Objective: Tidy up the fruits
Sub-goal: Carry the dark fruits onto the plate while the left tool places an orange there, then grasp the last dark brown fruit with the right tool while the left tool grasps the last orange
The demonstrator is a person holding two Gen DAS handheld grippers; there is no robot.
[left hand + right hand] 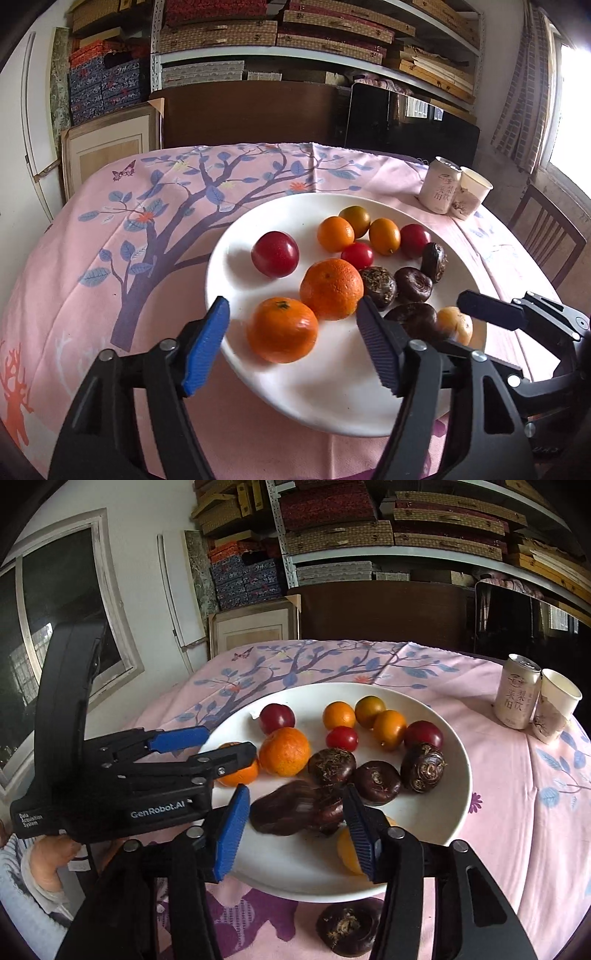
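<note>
White plate (258,369): mandarins, plums, water chestnuts. Left gripper (295,347): jaws apart, mandarin (282,329) between, untouched. Right gripper (295,830): jaws apart, blurred chestnut (295,808) between.

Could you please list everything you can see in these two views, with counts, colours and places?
plate: one, white, on the tablecloth
tangerines: two, orange, near left of the plate
small orange fruits: three, one green-tinged, far side of the plate
red fruits: three, dark red, left, middle and far right of the plate
water chestnuts: five, dark brown; four on the plate, one on the cloth before it
yellowish fruit: one, near right of the plate
tablecloth: one, pink, tree print
can: one, cream, far right
paper cup: one, white, beside the can
shelves: stacked boxes, behind the table
chair: one, dark wood, right
left gripper: open, over a tangerine
right gripper: open, a blurred chestnut between its fingers
hand: one, under the left gripper
</note>
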